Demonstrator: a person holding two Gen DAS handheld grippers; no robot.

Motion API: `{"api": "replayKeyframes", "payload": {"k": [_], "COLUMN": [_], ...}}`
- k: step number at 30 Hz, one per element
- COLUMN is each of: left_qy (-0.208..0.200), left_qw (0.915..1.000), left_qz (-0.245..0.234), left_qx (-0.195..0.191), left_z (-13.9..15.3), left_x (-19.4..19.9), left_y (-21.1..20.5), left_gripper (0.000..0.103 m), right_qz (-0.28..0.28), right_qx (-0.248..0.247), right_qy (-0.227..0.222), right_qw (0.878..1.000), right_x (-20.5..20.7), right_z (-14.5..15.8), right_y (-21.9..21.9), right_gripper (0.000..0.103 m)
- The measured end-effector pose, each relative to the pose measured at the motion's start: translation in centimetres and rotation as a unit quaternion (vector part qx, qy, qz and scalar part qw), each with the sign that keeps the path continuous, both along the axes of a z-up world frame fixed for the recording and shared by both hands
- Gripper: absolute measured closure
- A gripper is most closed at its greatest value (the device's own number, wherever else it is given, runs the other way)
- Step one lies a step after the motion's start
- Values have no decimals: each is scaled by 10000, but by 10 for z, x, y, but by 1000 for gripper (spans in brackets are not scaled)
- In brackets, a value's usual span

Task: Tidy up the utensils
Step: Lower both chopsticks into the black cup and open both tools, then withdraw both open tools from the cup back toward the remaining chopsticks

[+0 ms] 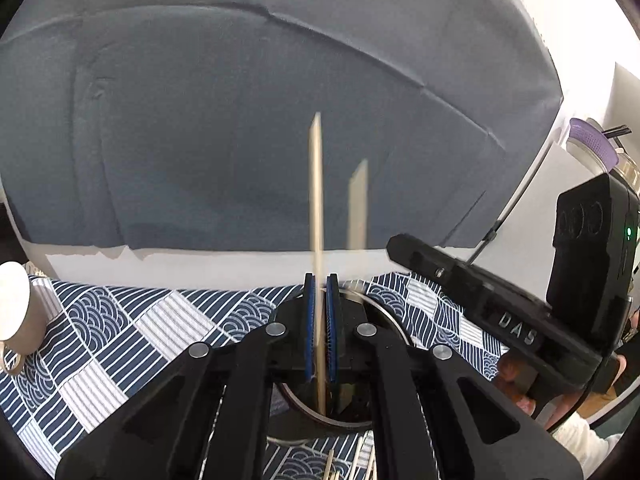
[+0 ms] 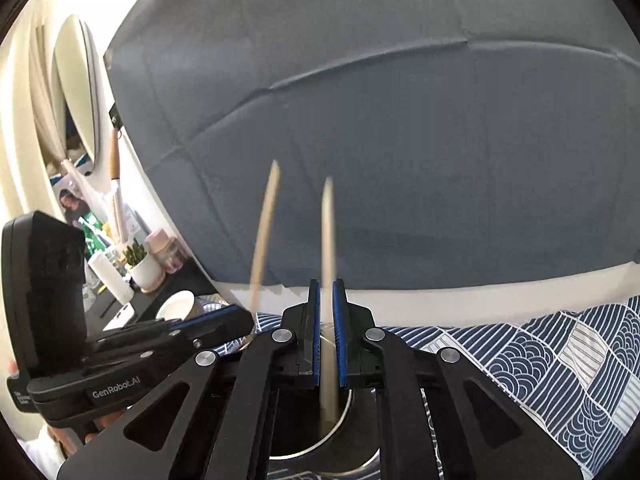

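My left gripper is shut on a wooden chopstick that stands upright with its lower end inside a round metal holder below the fingers. My right gripper is shut on a second wooden chopstick, also upright, with its lower end in the same metal holder. Each view shows the other chopstick beside its own: right of it in the left wrist view, left of it in the right wrist view. Several more chopsticks lie on the cloth under the left gripper.
A blue and white patterned tablecloth covers the table. A white cup stands at the left edge. A grey fabric backdrop rises behind. A plant pot, jars and a white bowl sit far left.
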State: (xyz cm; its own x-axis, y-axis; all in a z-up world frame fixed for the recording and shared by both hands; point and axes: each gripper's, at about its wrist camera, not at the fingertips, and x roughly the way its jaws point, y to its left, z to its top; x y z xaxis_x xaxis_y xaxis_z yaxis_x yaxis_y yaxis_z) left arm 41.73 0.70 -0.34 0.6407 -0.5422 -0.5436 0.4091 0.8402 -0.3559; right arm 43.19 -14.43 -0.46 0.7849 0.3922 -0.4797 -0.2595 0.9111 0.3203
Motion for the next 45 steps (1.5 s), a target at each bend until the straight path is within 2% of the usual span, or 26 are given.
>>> {"api": "replayKeyframes", "payload": {"k": [2,6,8,10,12,14,20,22,26,29,33,39,43,45], "left_qy": [45,-9,4,-30,-67,-58,8,71,266,466,728,1174,1536,1566], "left_qw": [10000,9999,9997,9995,9989,9987,9972,9969,9959,9945,9920,9869,9846,9839], "left_qz": [8,139,233,307,419,465,635,655,652,699,691,457,280,230], "left_qx": [-21,89,76,119,189,206,394,441,569,625,765,1008,782,836], "left_z": [-1,4,8,12,17,20,20,17,8,-1,-20,-54,-72,-79], "left_x": [-6,-20,-26,-32,-40,-46,-68,-76,-88,-92,-103,-112,-110,-109], "left_y": [2,7,11,14,18,21,33,38,42,44,50,52,56,54], "left_gripper": [97,84,79,73,65,62,35,34,24,18,14,14,14,14], "right_qz": [-13,-48,-85,-136,-139,-162,-96,-105,-128,-170,-242,-409,-497,-545], "right_qx": [-12,-37,-74,-125,-163,-223,-327,-385,-392,-436,-483,-547,-712,-790], "right_qy": [44,104,108,81,68,53,95,112,191,224,389,717,947,1075], "right_qw": [10000,9999,9999,9998,9997,9996,9994,9991,9990,9987,9978,9951,9917,9896], "right_x": [-3,-10,-16,-21,-26,-32,-50,-57,-67,-75,-83,-92,-97,-98], "right_z": [0,2,5,9,13,16,26,27,27,25,17,-2,-19,-28], "right_y": [-3,-12,-16,-21,-24,-27,-30,-29,-31,-31,-34,-37,-36,-38], "right_gripper": [94,93,78,69,66,55,41,37,21,18,16,16,16,16]}}
